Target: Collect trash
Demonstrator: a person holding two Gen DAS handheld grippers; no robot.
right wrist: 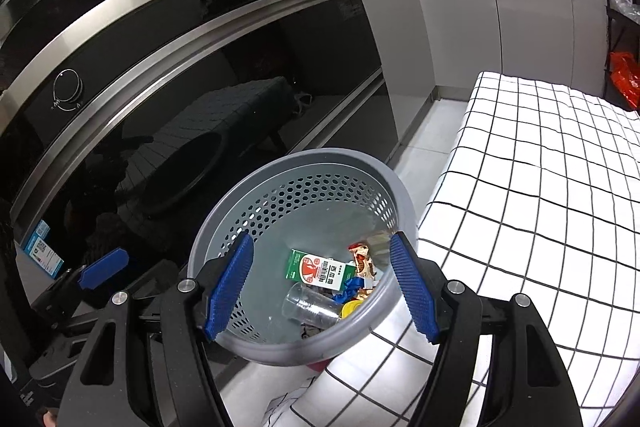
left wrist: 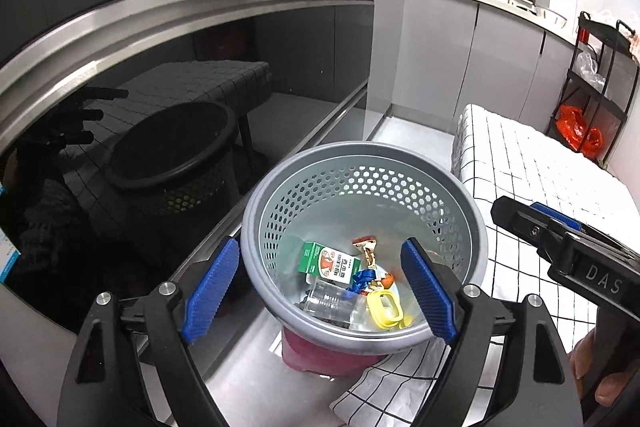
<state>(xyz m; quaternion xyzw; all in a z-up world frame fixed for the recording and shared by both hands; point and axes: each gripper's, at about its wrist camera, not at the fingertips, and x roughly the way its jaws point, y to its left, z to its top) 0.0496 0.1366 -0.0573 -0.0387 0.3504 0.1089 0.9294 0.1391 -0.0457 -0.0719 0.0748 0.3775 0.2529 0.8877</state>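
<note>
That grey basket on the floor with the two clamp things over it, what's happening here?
A person is collecting trash with a handheld gripper in each hand. Both the left gripper and the right gripper hover open and empty over the grey perforated bin. Inside already lie a green carton, a clear plastic cup, some snack wrappers and a yellow piece. The checkered table stands beside it.

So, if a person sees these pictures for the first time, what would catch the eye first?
Probably the grey perforated bin in the middle, on the floor between the dark oven front and the checkered cloth. At its bottom lie a green carton, a clear plastic cup and a yellow piece. The open left gripper and right gripper frame it with blue pads.
</note>
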